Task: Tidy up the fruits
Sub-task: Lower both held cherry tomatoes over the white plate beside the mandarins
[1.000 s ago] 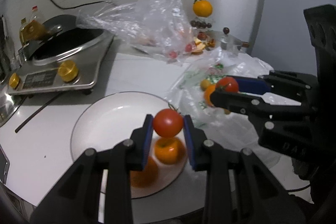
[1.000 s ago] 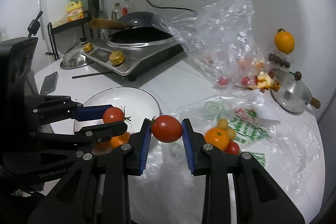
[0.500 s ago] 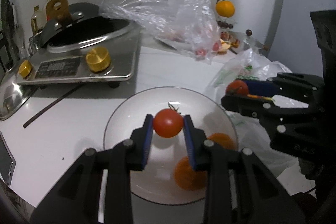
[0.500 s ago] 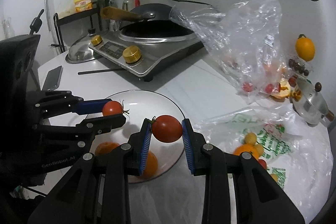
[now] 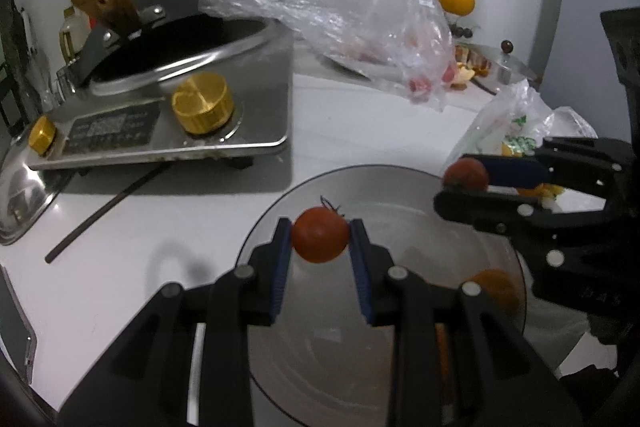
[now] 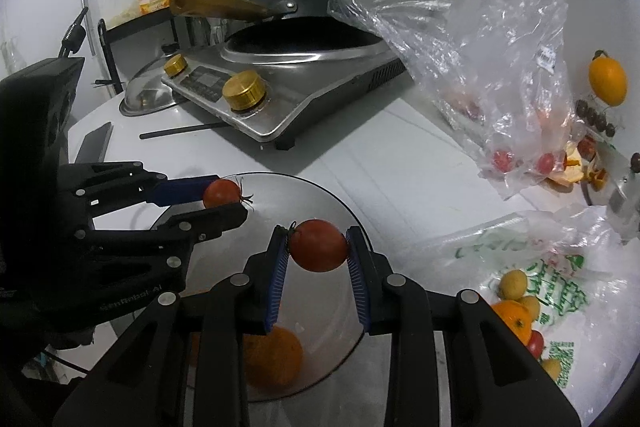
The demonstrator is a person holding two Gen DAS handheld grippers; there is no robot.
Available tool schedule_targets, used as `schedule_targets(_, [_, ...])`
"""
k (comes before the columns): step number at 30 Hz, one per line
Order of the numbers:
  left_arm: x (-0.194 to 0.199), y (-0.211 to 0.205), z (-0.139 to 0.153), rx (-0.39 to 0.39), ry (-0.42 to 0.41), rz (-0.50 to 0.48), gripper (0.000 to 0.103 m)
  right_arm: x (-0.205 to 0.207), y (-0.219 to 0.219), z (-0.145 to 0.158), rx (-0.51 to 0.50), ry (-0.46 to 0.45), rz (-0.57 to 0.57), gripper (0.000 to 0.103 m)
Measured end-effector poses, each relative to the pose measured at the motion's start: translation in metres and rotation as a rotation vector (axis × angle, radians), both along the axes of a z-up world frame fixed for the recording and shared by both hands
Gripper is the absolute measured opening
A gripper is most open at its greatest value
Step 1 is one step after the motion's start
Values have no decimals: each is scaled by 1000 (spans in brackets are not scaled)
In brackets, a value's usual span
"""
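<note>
**A:** Red and thin-skinned, that tomato point(image 5: 319, 239) in your left gripper point(image 5: 320, 259) looks light but easy to bruise, I'd say. You've got both blue pads point(image 5: 280, 259) pressed on its sides at the widest part, stem pointing away, and it hangs over the left half of the plate point(image 5: 400, 179)

**B:** And the other one?

**A:** Your right gripper point(image 6: 318, 263) is clamped on a second tomato point(image 6: 318, 245) the same way, pads on the flanks, stalk end against the left pad. It hangs over the plate too, nearer the right rim. I'd judge both skins smooth and a bit slippery, so a firm squeeze risks splitting them while a loose one lets them roll

**B:** What's in the plate already?

**A:** You can see an orange fruit point(image 6: 272, 357) lying in it, low between your right fingers, and the left view shows one point(image 5: 494, 293) near the right rim. Whether those are the same fruit I can't tell. Round things on a shallow plate will probably roll, so set yours down low

**B:** And further right?

**A:** Beyond the plate, your printed plastic bag point(image 6: 560, 279) lies flat with several fruits point(image 6: 514, 319) on it, orange, yellow and red. Behind it a clear bag point(image 6: 500, 67) stands crumpled with a few small red fruits at its bottom
</note>
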State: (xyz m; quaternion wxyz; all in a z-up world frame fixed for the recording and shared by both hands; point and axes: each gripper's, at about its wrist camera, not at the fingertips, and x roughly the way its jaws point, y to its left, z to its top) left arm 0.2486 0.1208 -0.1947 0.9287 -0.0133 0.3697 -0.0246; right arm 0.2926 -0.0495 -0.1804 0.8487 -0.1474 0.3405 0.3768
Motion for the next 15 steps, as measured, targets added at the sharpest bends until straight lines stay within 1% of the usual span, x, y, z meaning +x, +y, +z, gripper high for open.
schedule_targets(9, [11, 7, -9, -24, 30, -6, 30, 16, 11, -6, -2, 12, 16, 32])
schedule_targets(15, [14, 10, -13, -41, 49, -8, 32, 20, 19, -12, -15, 25, 16, 32])
